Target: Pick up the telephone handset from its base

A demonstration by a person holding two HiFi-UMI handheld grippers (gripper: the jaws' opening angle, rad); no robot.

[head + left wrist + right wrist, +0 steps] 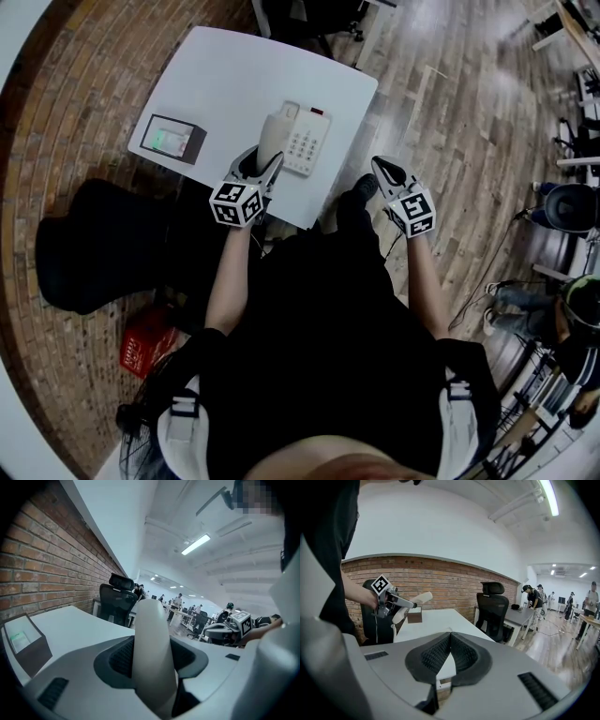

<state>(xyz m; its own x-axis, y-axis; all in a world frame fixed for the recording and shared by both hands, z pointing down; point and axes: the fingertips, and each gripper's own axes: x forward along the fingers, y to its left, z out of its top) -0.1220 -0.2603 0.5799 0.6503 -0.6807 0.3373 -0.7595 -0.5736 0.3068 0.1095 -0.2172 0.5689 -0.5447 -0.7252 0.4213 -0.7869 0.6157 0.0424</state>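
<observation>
Cream handset (273, 134), white table (225, 84)

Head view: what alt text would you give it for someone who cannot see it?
From above, a person's left gripper clamps a cream telephone handset beside its keypad base on a white table. The right gripper hangs shut and empty past the table's edge.

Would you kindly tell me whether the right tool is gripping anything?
No, the right tool has its jaws closed together with nothing between them.
</observation>
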